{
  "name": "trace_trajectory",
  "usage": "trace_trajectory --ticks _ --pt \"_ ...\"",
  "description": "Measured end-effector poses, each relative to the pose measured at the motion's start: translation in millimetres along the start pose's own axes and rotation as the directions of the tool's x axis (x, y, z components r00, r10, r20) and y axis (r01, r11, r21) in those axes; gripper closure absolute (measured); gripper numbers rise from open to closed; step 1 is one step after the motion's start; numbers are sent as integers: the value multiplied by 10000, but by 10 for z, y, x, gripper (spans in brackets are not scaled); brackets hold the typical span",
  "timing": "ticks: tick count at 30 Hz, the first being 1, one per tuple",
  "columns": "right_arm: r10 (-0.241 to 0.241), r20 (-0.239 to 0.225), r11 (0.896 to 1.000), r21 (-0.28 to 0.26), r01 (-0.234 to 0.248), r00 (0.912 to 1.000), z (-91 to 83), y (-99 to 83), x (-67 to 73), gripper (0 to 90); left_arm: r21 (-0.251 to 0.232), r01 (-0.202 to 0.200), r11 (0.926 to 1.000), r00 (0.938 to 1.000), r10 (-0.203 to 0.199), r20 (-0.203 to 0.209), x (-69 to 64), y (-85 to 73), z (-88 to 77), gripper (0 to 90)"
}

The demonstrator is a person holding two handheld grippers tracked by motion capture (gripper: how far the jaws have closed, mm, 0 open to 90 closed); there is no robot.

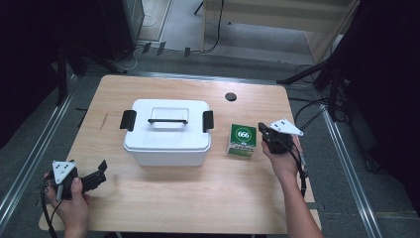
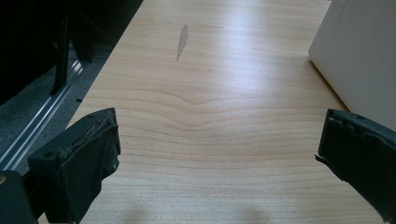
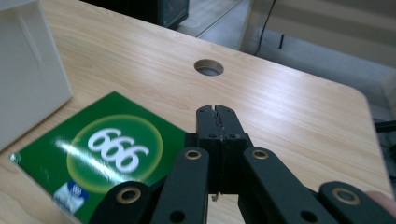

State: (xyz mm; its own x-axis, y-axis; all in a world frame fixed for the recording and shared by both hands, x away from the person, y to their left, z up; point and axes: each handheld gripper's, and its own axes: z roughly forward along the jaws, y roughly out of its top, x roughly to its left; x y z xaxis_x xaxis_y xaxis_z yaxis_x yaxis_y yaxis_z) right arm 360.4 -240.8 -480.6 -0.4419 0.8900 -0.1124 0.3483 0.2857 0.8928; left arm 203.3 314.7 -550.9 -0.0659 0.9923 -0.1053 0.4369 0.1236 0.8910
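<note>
My right hand-held gripper [image 1: 262, 130] hovers just beside the right edge of a green box [image 1: 242, 141], its jaws pressed fully together with nothing between them. In the right gripper view the closed tips sit above the box's [image 3: 100, 158] near corner, not touching it that I can tell. The box stands on the wooden surface [image 1: 198, 193], just right of a white bin [image 1: 167, 133]. Its top reads "666" in white numerals inside a yellow-green ring; smaller print below is too blurred to read. The bin's lid is on, with a black latch at each end and a handle on top, so its contents are hidden. My left hand-held gripper [image 1: 99, 174] rests low at the surface's near left corner, jaws wide apart and empty.
</note>
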Motion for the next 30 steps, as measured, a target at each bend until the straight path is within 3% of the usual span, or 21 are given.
trace_trajectory --ticks 3,9,14,19,25,28,30 --pt "233 -390 9995 228 -224 9990 117 95 -2 900 12 -30 10000 10000 30 0 -2 0 1 0" --pt "216 -757 9969 766 -158 9969 360 175 75 900 -26 14 10000 10000 -14 35 6 -2 -2 0" --pt "177 -844 9935 1136 -80 9963 455 179 126 900 -11 -2 10000 10000 2 63 5 -3 -3 0" --pt "437 -1067 9910 1307 -295 9933 446 177 93 900 -5 2 10000 10000 -2 80 10 -2 -1 0" --pt "18 -1301 9916 1284 151 9915 371 184 132 900 53 -66 10000 10000 66 39 0 -1 0 0" --pt "-288 -1298 9912 1243 450 9911 398 192 149 900 27 -89 10000 10000 89 31 -2 -1 1 0" --pt "-250 -1302 9906 1304 422 9912 443 197 139 900 33 -80 10000 10000 80 42 -2 -2 0 0"
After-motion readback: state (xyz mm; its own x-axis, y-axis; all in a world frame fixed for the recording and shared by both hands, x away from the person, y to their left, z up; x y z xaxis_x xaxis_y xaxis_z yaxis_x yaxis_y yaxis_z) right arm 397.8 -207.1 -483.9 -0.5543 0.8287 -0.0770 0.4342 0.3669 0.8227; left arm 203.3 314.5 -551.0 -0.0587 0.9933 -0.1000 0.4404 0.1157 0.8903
